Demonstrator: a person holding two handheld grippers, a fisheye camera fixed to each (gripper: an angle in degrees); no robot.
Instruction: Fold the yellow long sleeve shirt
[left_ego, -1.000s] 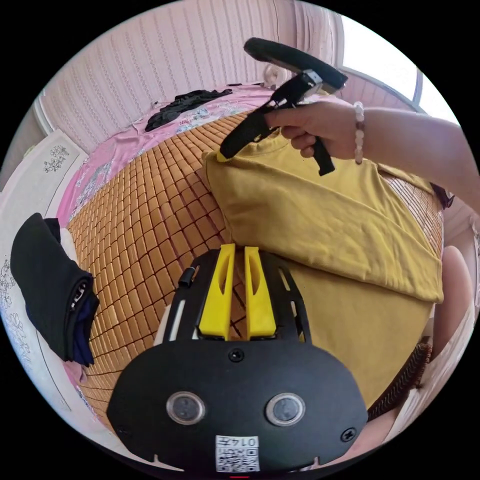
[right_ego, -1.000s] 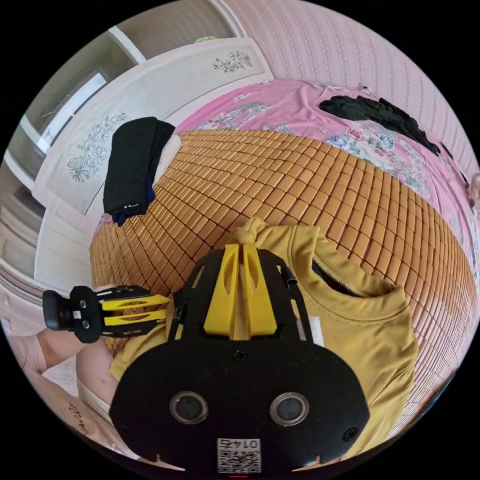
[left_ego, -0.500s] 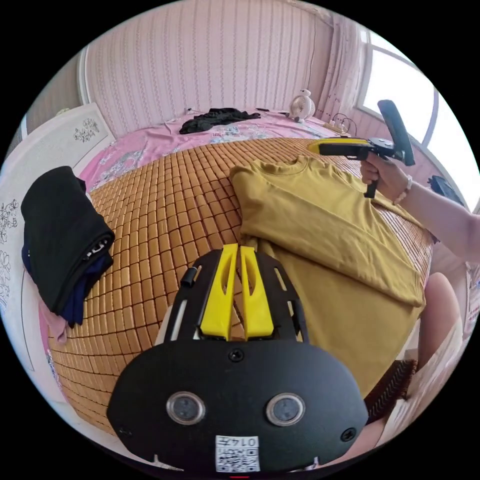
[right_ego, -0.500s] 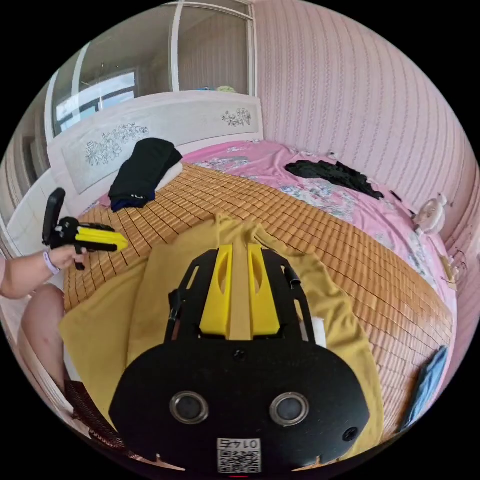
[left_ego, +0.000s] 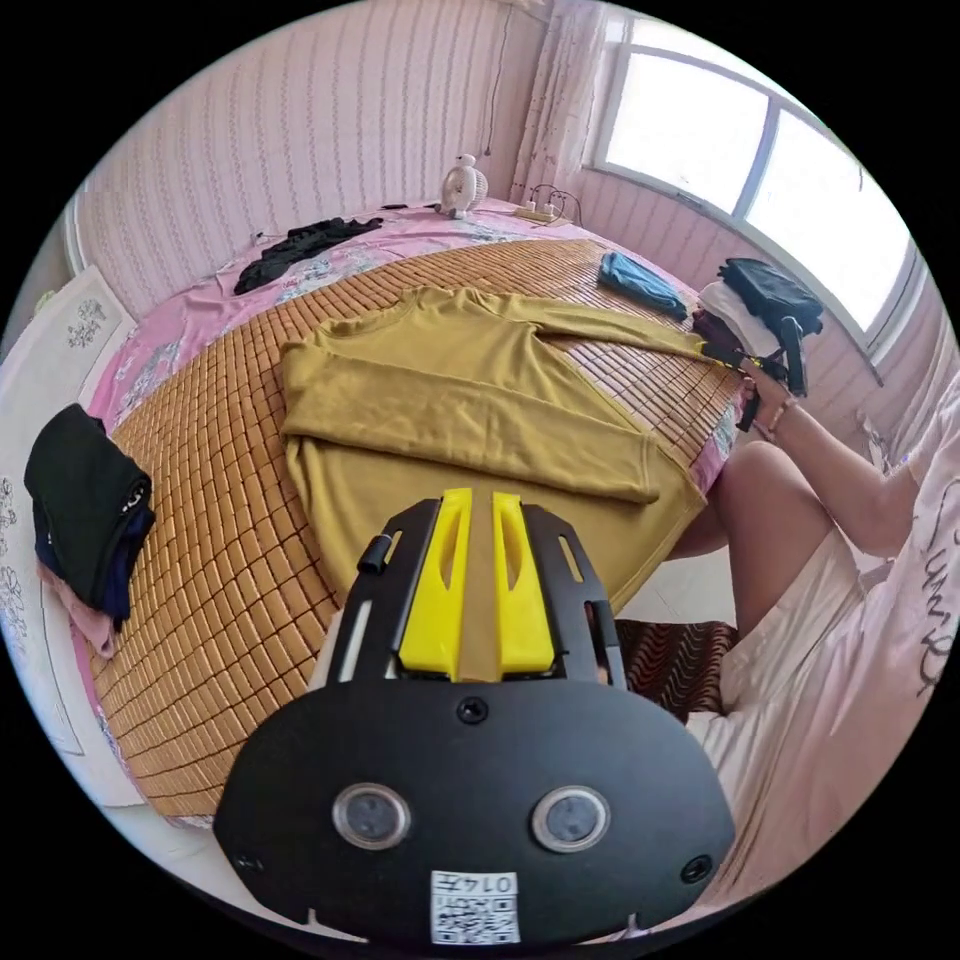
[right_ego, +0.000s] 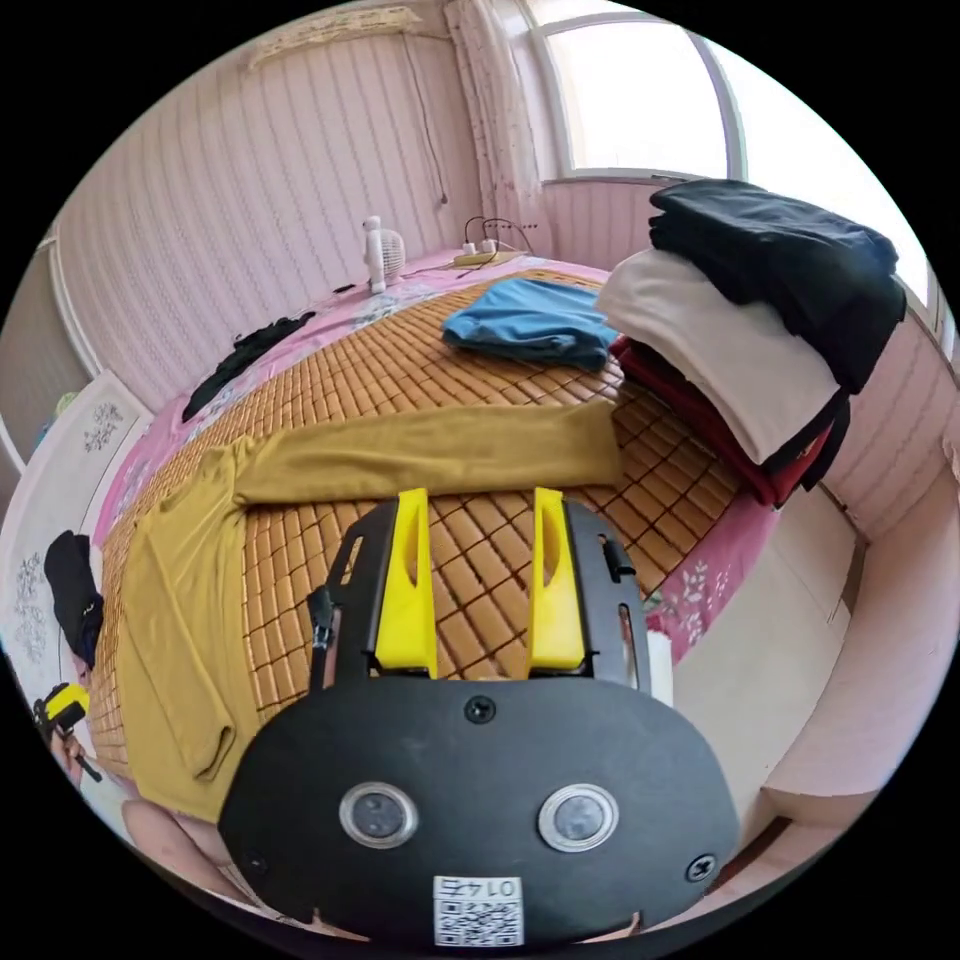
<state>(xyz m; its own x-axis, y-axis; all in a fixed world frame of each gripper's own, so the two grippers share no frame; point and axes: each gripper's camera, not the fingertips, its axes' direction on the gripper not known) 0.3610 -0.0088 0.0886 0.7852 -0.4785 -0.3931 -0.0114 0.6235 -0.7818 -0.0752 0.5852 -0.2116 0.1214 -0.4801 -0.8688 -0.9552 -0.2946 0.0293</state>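
- Since half a second ago, your right gripper has let go of the sleeve; its jaws now stand spread over the bamboo mat.
- Your left gripper hovers with jaws nearly pressed together, pinching nothing.
- The yellow long sleeve shirt lies flat on the mat, one sleeve folded across the body, the other stretched out toward the stack of folded clothes.

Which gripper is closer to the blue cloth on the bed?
The right gripper is closer: it hangs open by the stretched sleeve's cuff, with the blue cloth just beyond. The left gripper is back over the yellow shirt's hem.
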